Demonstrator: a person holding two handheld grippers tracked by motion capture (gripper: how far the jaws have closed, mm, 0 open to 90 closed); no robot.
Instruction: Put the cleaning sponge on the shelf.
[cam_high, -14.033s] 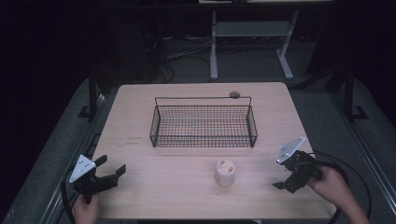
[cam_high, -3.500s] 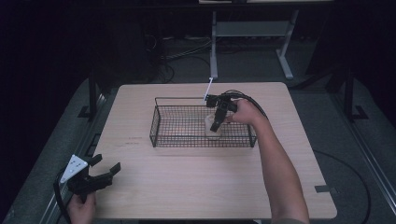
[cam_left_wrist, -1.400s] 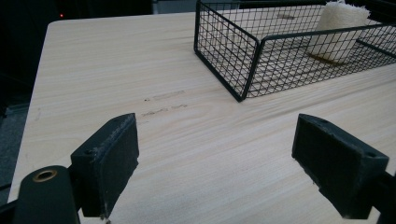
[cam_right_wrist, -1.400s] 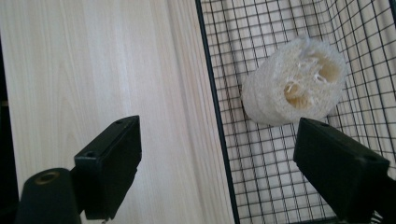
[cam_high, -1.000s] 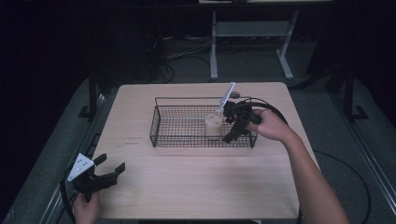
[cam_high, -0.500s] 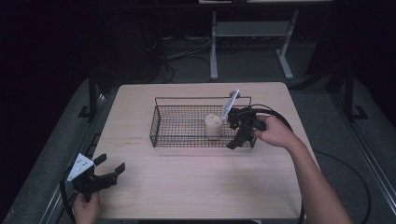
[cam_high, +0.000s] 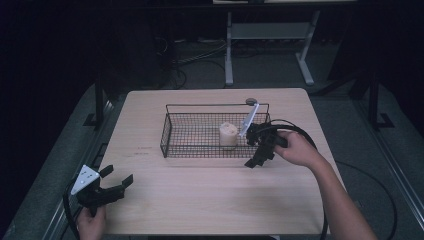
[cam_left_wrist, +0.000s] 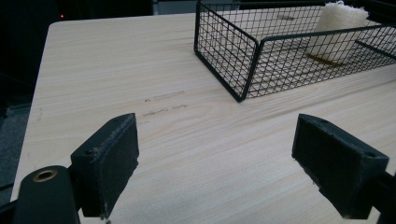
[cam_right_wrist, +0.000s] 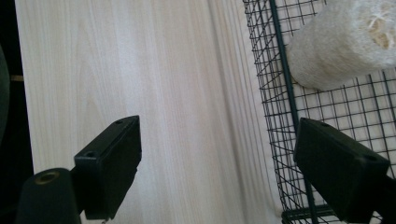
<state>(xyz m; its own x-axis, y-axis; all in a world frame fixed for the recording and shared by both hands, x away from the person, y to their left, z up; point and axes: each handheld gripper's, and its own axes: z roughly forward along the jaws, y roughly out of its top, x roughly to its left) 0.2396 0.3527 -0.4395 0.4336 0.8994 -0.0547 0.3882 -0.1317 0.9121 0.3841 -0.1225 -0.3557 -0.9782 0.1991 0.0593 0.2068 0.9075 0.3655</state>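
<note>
Item: my right hand-held gripper (cam_high: 259, 148), jaws wide apart, empty, at wire basket (cam_high: 170, 134) corner. Loofah (cam_high: 228, 135) upright inside. Risk: a jaw snags the mesh, toppling it.

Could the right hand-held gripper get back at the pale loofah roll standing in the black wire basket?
Probably yes: the right hand-held gripper is open beside the black wire basket, whose top is open above the pale loofah roll.
</note>
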